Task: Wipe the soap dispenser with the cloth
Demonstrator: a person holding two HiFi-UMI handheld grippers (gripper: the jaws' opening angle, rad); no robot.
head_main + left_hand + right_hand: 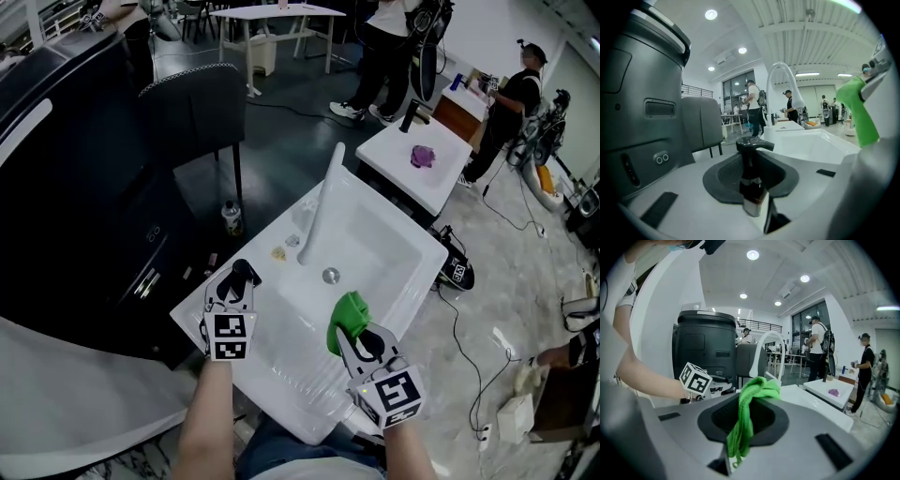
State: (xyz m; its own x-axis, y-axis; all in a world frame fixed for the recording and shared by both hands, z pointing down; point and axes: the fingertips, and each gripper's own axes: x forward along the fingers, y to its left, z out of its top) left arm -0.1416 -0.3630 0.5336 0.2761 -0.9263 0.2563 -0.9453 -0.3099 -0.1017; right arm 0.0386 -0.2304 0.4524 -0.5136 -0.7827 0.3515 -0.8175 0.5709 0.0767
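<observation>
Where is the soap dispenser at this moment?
In the head view the soap dispenser is at the left rim of the white sink, gripped in the left tool, left of the faucet.

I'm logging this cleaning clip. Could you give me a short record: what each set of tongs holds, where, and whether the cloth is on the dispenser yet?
left tongs: shut on the soap dispenser, a dark bottle with a black pump, upright
right tongs: shut on the green cloth, which hangs bunched from them
place: both over the near part of the white sink, in front of its faucet
contact: cloth and dispenser apart; wiping not yet begun
</observation>
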